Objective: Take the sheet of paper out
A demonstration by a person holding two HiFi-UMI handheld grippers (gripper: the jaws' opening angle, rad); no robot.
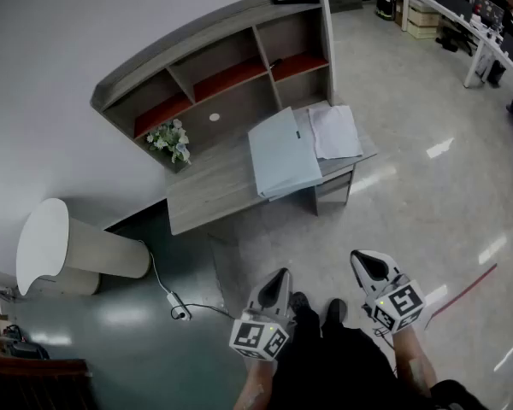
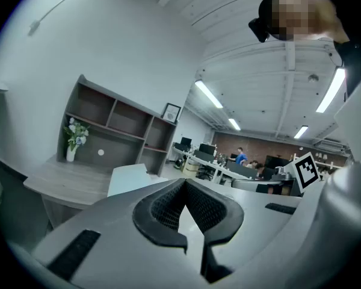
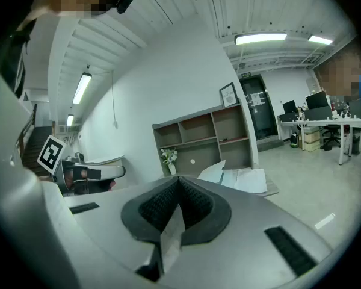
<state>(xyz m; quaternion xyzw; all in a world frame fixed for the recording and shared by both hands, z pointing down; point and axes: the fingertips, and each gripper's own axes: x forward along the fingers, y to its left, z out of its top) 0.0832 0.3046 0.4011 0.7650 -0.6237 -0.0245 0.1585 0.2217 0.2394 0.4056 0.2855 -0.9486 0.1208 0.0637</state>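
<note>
Currently both tools hang over the glossy floor (image 1: 427, 203), well apart from the surface.

Left tool (image 1: 281, 273): ribbed black pads closed together, nothing between them. Right tool (image 1: 364, 261): the same, jaws together and empty.

The surface (image 1: 207, 188) is a rectangle of grey wood-grain. An open-shelved hutch (image 1: 231, 62) stands at its back, its shelves lined in red.

A pale blue folder (image 1: 282, 154), flat and smooth, lies on the right part of the surface. The paper (image 1: 335, 131), white loose sheets slightly fanned, lies on the surface against the folder's right edge.

A small bunch of flowers (image 1: 171, 140) stands by the hutch's left end.
</note>
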